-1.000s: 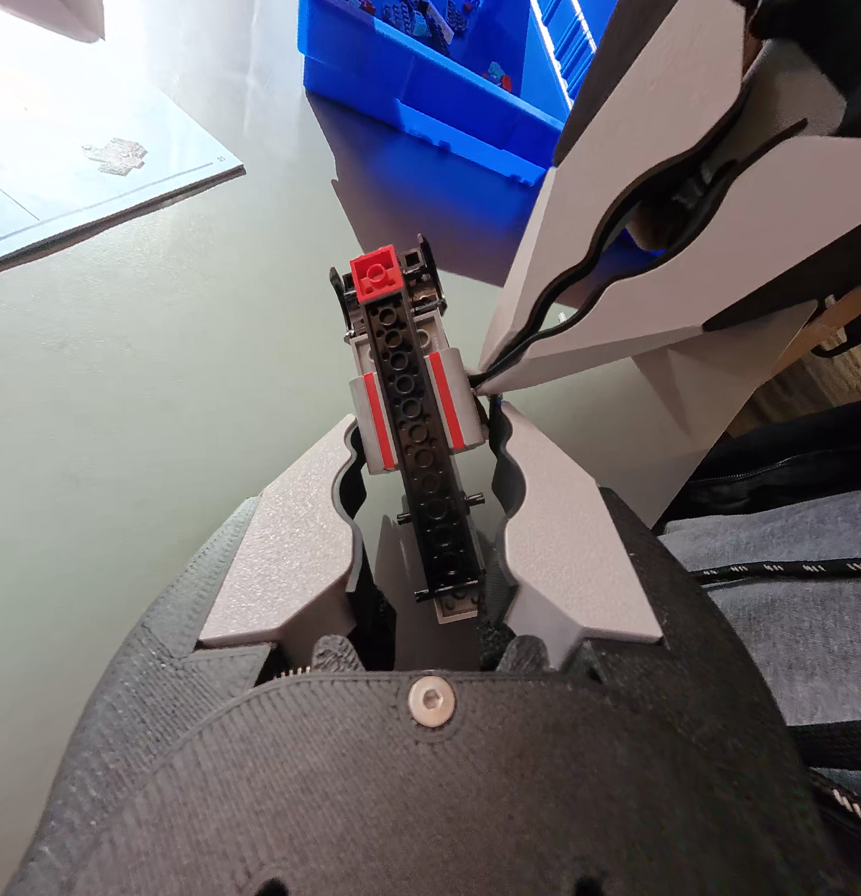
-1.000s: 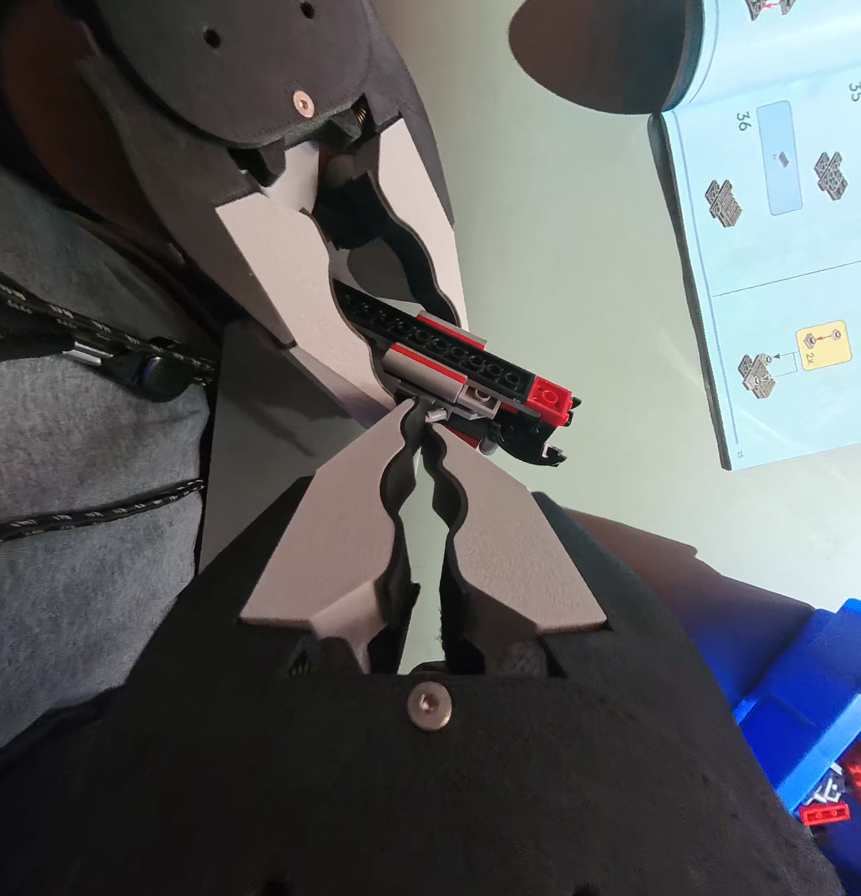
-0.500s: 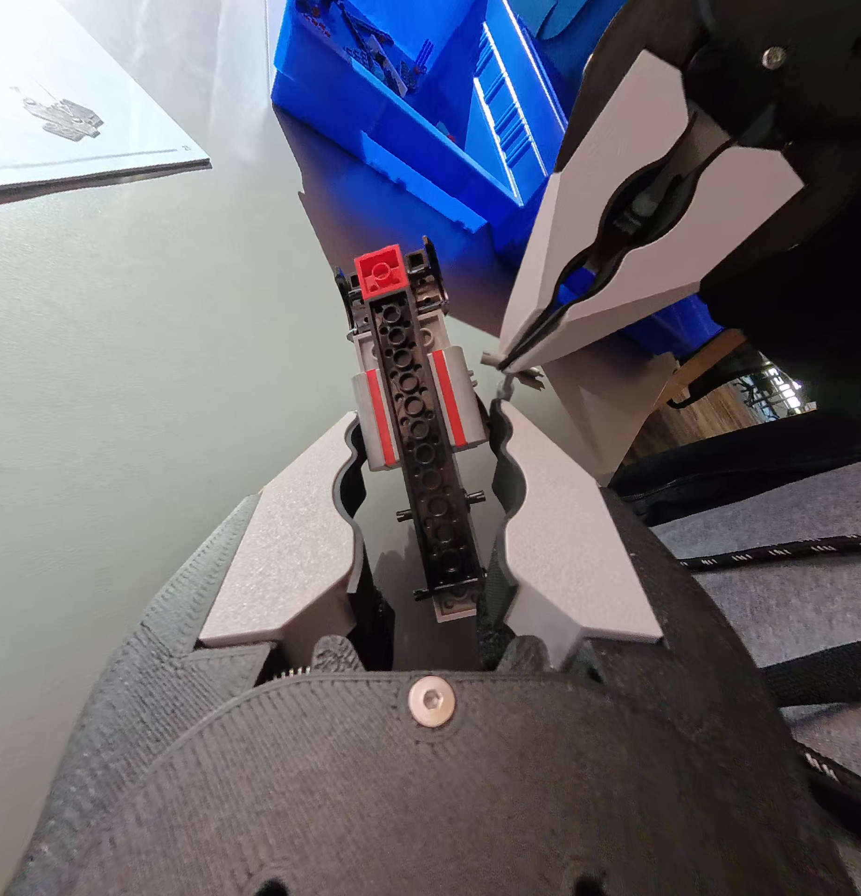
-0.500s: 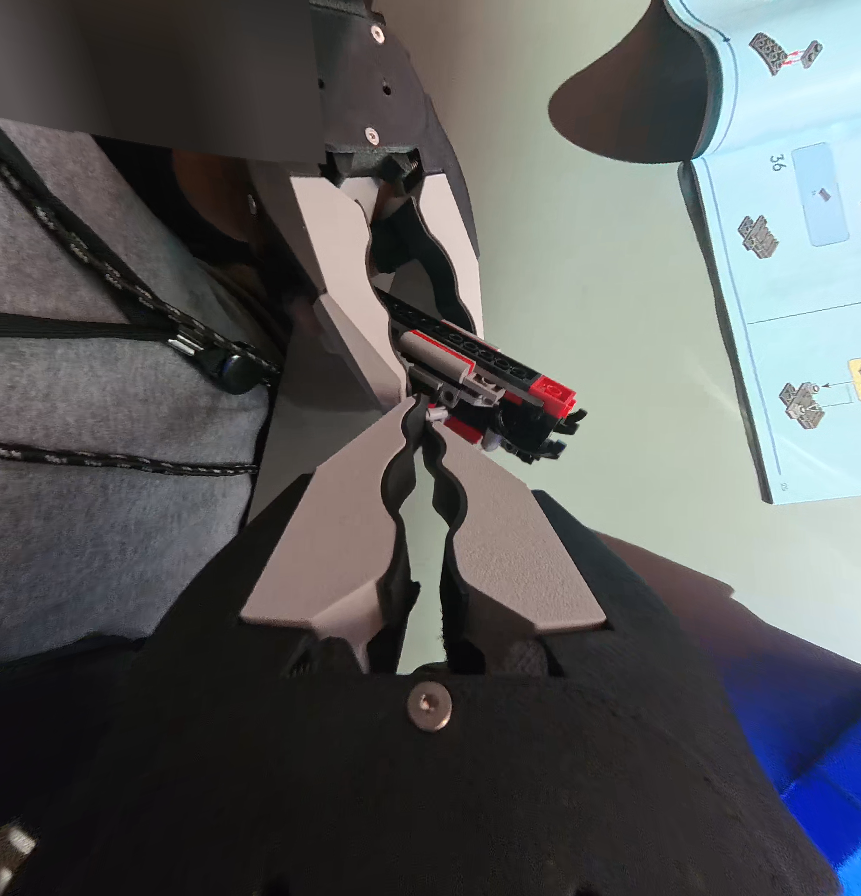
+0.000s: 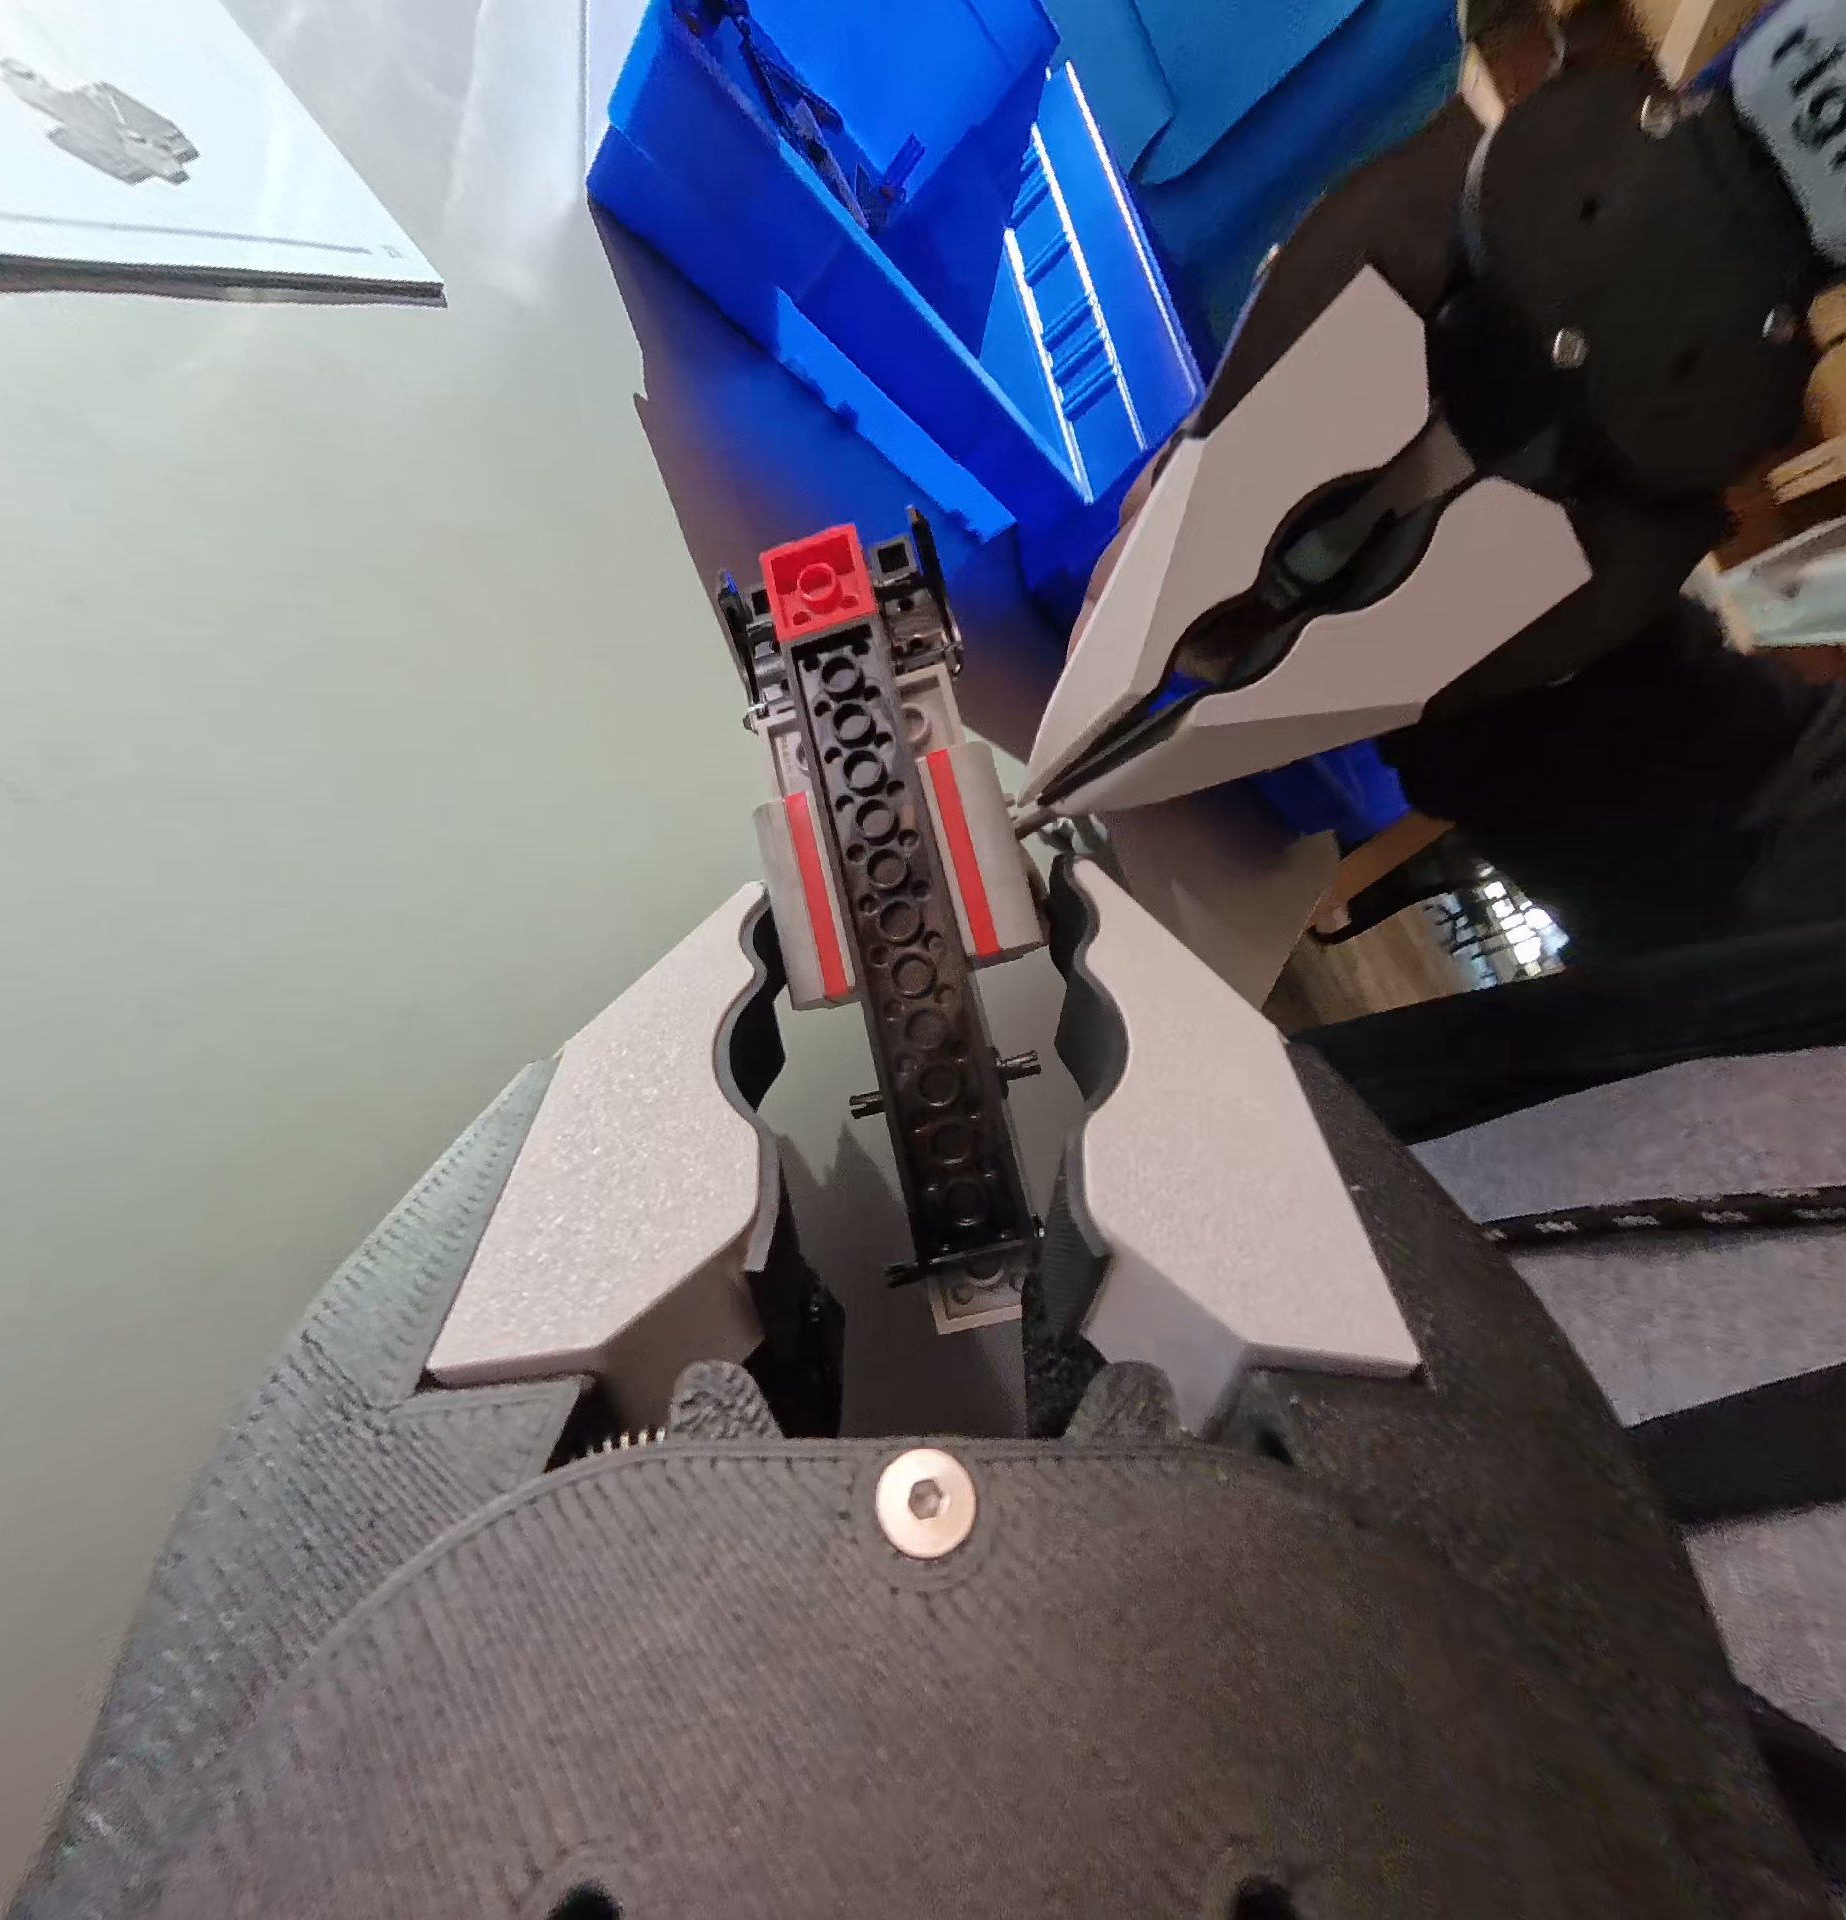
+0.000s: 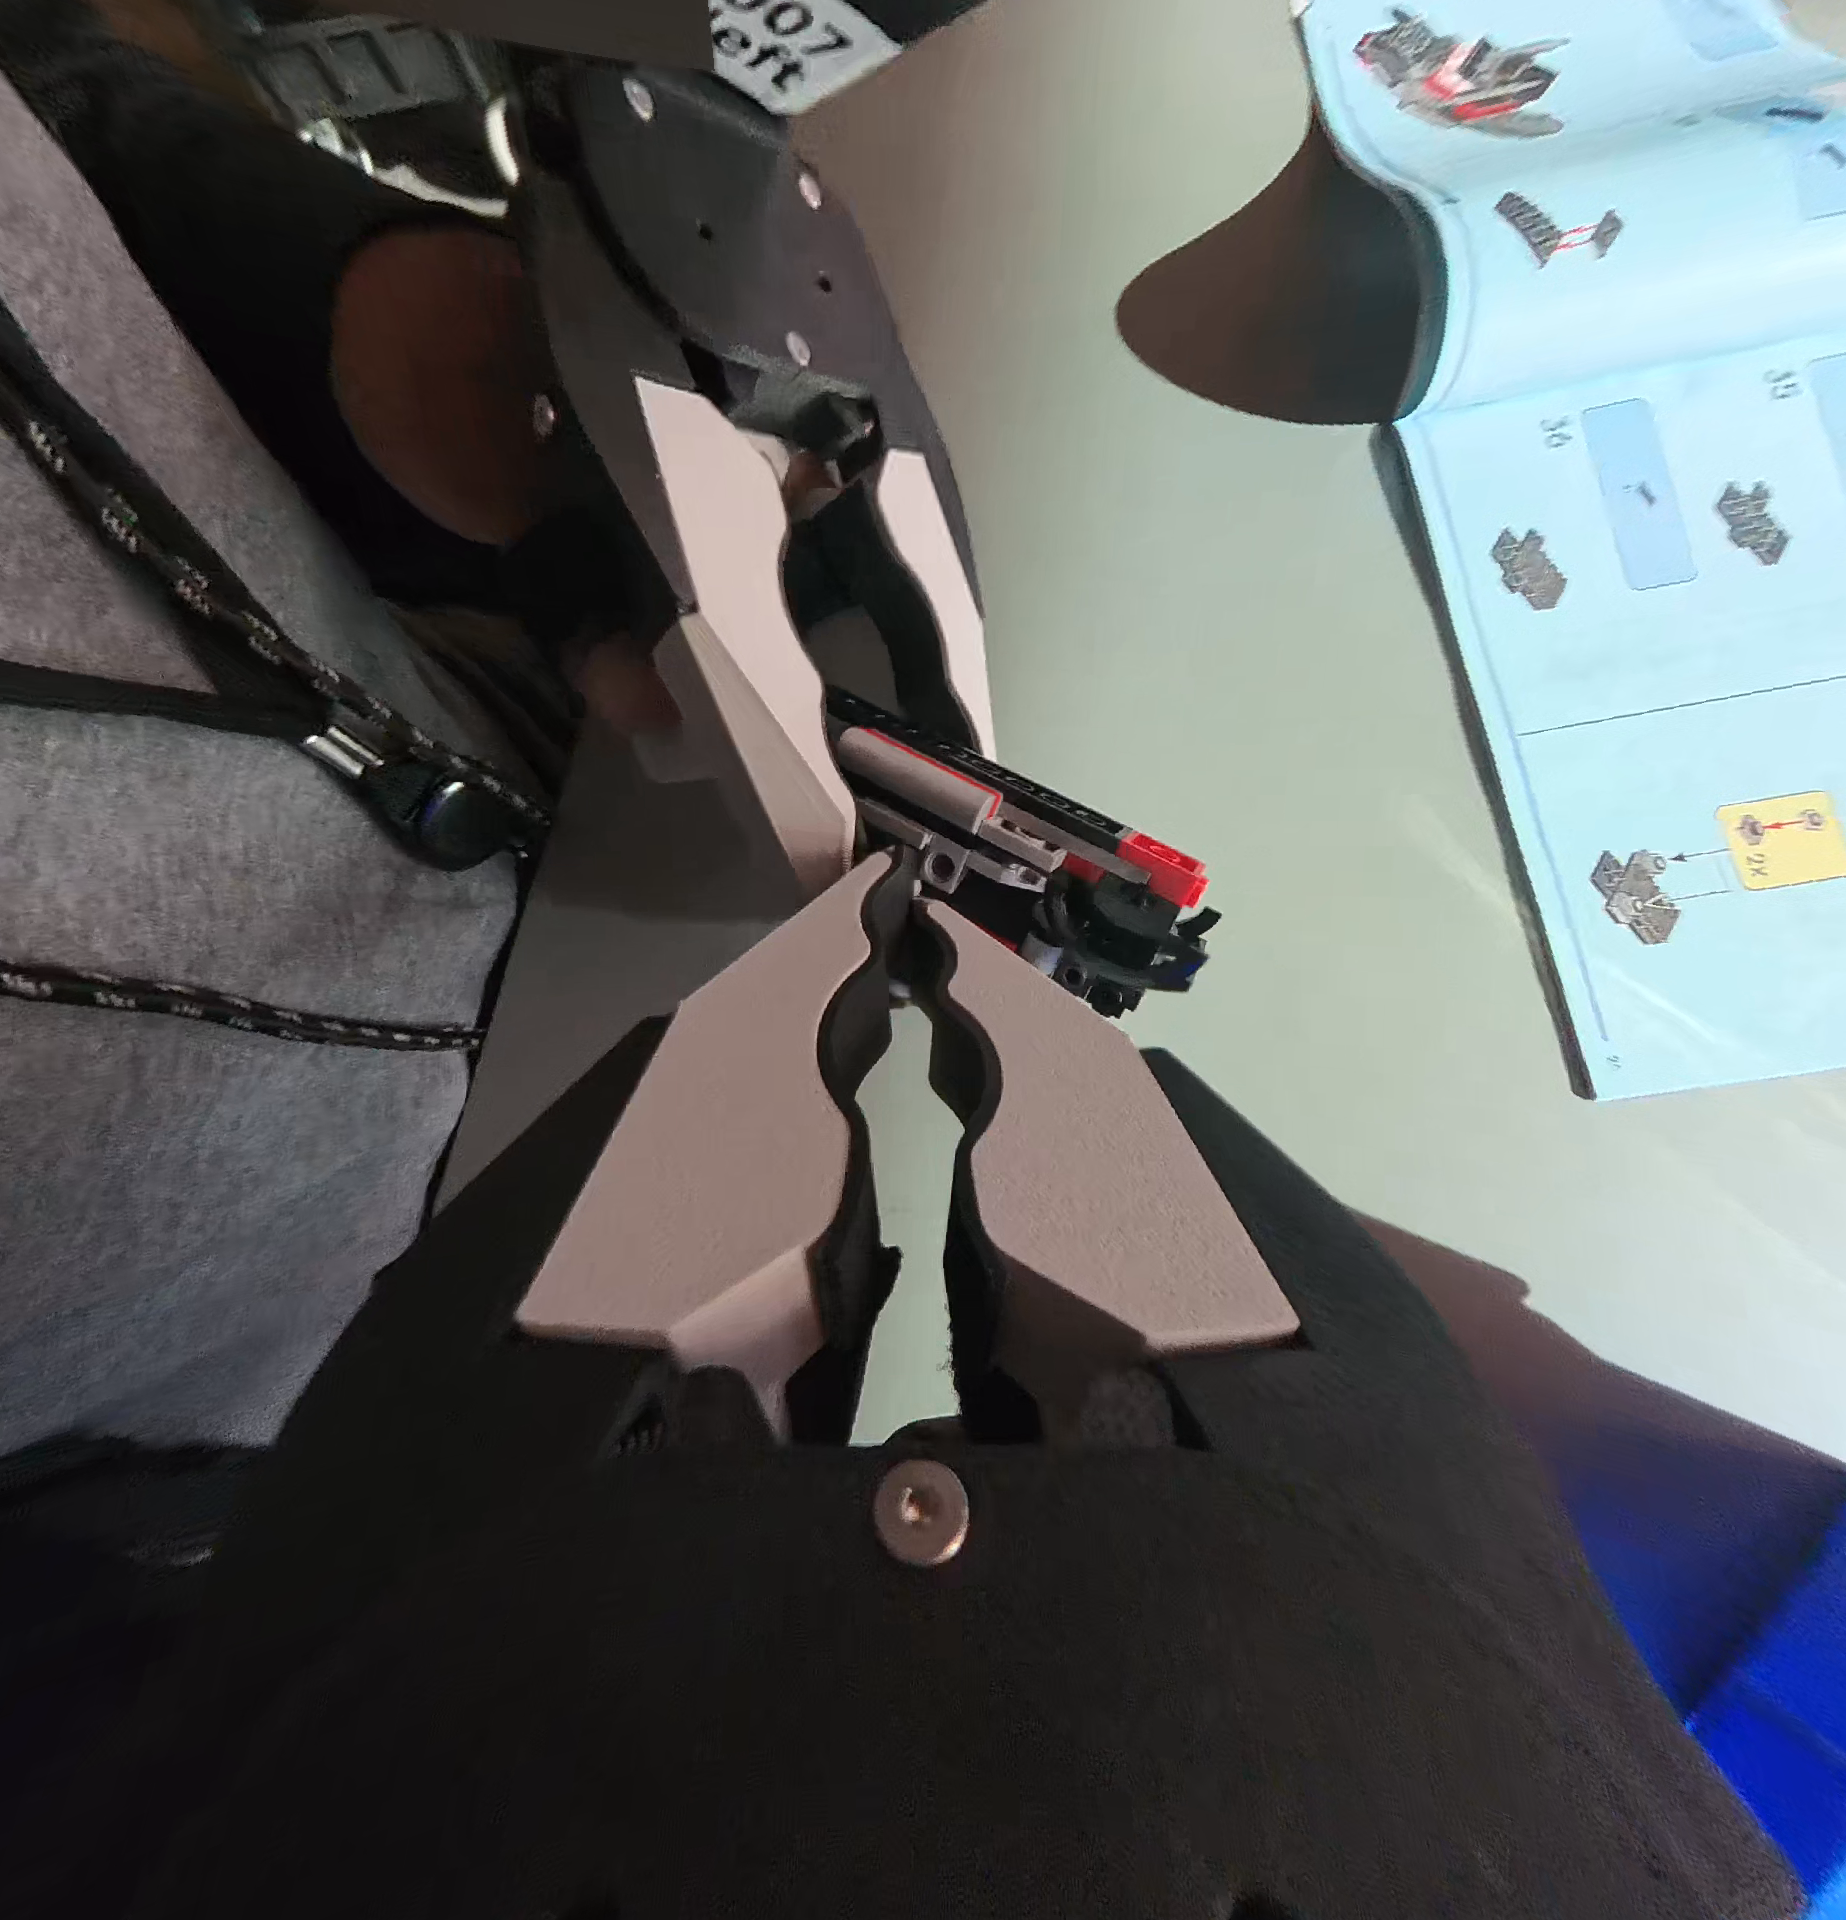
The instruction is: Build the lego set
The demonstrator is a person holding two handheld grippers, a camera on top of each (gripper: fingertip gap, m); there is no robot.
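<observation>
The lego model [image 5: 898, 914], a long black studded beam with grey-and-red side panels, is held lengthwise between the fingers of the left gripper [image 5: 903, 925]. The right gripper [image 6: 903, 914] is nearly closed, pinching a small grey piece [image 6: 940, 864] at the model's side. A skewed push could probably dislodge the panel or drop the piece. Beyond lie a pale green table [image 5: 275, 675], an instruction booklet [image 6: 1667, 644] and a blue parts bin [image 5: 898, 260].
</observation>
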